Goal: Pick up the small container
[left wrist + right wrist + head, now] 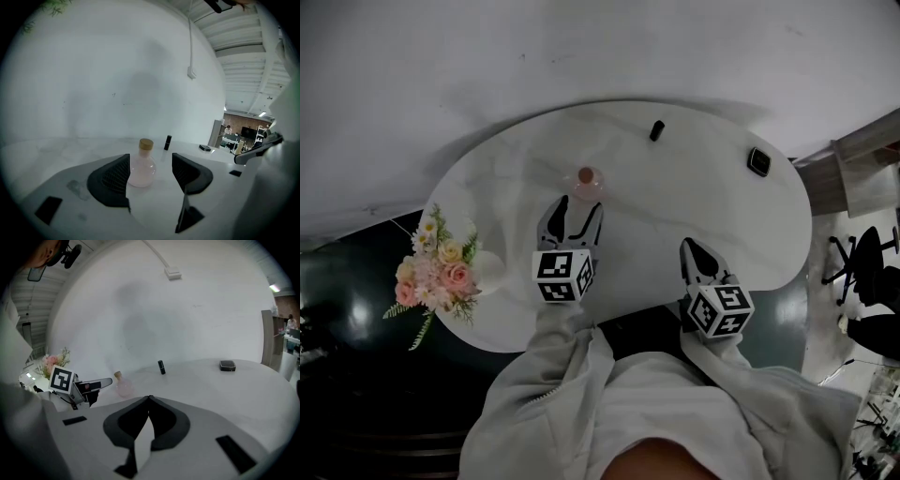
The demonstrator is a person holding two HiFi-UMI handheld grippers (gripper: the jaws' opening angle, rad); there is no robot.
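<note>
Left gripper view: I see my left gripper (pixel 151 165) with jaws spread, the small container (pixel 141 168) upright on the table (pixel 70 151) between them. My right gripper (pixel 149 401) has its jaws pressed together.

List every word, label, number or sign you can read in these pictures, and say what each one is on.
There is no readable text in any view.
Marker cube on the left tool: black-and-white square patterns only, no letters.
Marker cube on the right tool: the same, no letters.
Small container: no label shows.
Dark box: any print is too small to read.
</note>
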